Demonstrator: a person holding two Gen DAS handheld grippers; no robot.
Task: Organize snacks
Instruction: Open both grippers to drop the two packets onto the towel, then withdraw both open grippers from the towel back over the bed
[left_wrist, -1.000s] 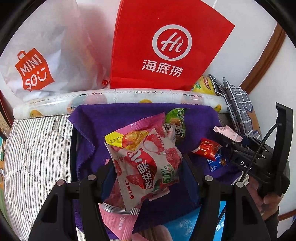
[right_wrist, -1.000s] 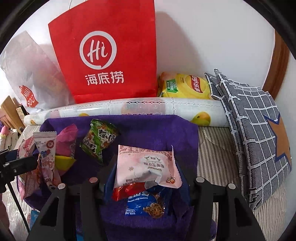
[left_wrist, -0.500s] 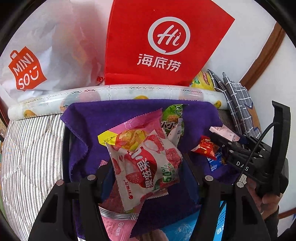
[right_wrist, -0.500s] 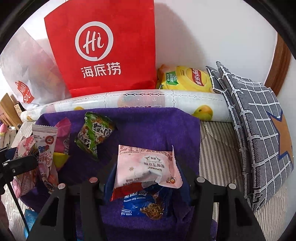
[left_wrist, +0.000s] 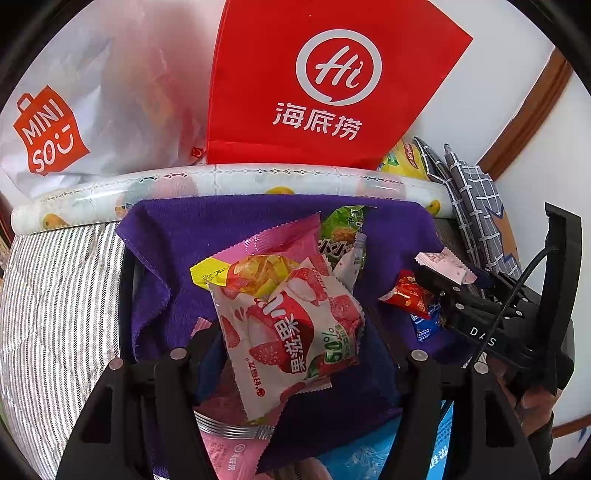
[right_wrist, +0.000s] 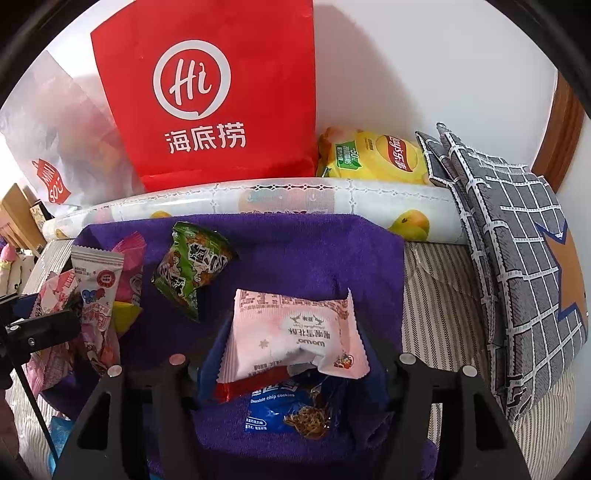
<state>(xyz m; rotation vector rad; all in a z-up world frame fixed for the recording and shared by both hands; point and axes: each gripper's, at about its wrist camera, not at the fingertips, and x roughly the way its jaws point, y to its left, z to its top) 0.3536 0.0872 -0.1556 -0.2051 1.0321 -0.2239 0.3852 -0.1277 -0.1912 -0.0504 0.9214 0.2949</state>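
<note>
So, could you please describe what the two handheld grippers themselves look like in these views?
Both are matte black plastic. The left gripper and right gripper each show two angular finger frames with triangular cut-outs and round silver fasteners. Seen from the left wrist camera, the right gripper's body carries white "DAS" lettering, a thin black cable and a tall black bracket behind it. A dark sleeve shows at its holder's wrist.

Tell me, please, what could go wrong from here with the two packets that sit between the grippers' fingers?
1. Both grippers' jaws are opening. The strawberry packet in the left gripper could drop onto the pink packets below and jumble them.
2. The pale pink packet in the right gripper may slide over the red and blue cookie packets, hiding them.
</note>
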